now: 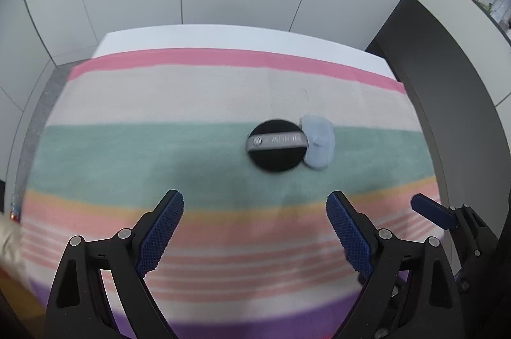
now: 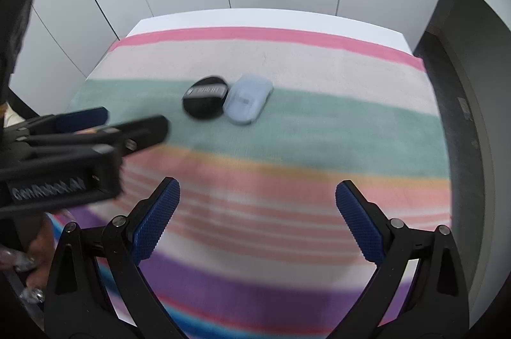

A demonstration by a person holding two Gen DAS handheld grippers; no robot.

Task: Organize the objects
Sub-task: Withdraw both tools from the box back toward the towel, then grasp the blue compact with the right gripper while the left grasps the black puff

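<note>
- Black round puff (image 1: 275, 154) with a grey strap lies on the striped cloth's (image 1: 159, 102) green band, touching the pale blue case (image 1: 319, 142).
- Left gripper (image 1: 255, 224) spread wide, empty.
- Right gripper (image 2: 257, 211) likewise released, empty.

One black puff (image 1: 276, 145), one blue case (image 1: 319, 142) (perhaps soap)
</note>
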